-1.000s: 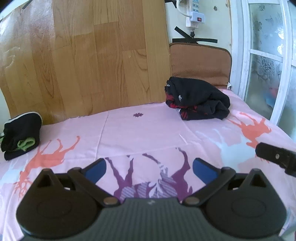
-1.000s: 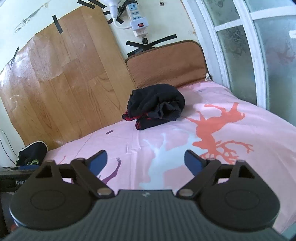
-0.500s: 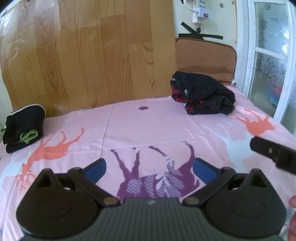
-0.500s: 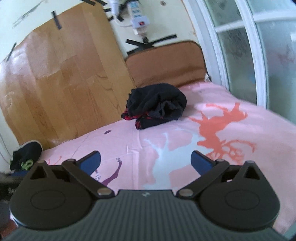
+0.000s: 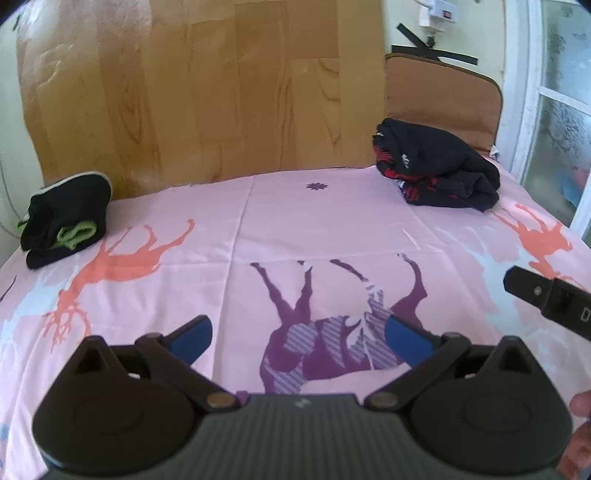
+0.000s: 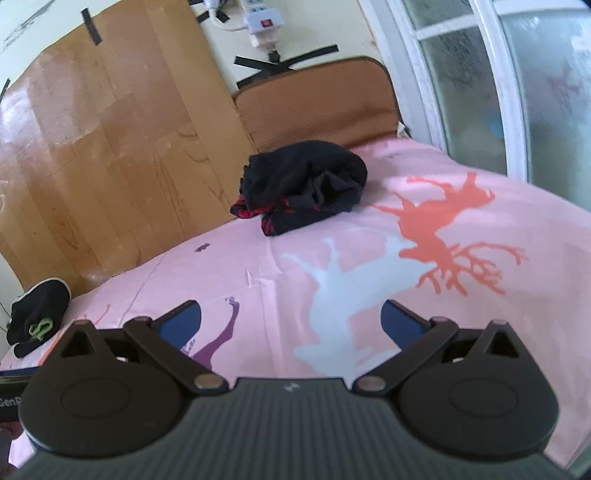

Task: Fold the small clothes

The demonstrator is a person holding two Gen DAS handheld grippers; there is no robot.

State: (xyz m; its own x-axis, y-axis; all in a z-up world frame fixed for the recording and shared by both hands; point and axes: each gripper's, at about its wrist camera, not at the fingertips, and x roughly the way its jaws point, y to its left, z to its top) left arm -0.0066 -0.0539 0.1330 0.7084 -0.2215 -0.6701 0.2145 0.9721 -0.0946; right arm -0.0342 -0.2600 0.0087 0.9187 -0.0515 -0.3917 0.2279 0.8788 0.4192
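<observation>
A crumpled black garment with red trim (image 5: 439, 173) lies at the back right of the pink bed sheet (image 5: 332, 229); it also shows in the right wrist view (image 6: 303, 186). A folded black piece with green trim (image 5: 62, 218) lies at the back left, and it shows in the right wrist view (image 6: 37, 317). My left gripper (image 5: 297, 341) is open and empty above the purple deer print. My right gripper (image 6: 290, 323) is open and empty above the sheet; part of it shows at the left view's right edge (image 5: 546, 295).
A wood-pattern board (image 5: 207, 88) and a brown cushion (image 5: 439, 99) stand against the wall behind the bed. A glass door (image 6: 517, 81) lines the right side. A power strip (image 6: 262, 22) hangs on the wall.
Both grippers have risen and tilted a little, so the bed appears lower and nearer. The right gripper's jaws opened slightly wider. The clothes have not moved.
</observation>
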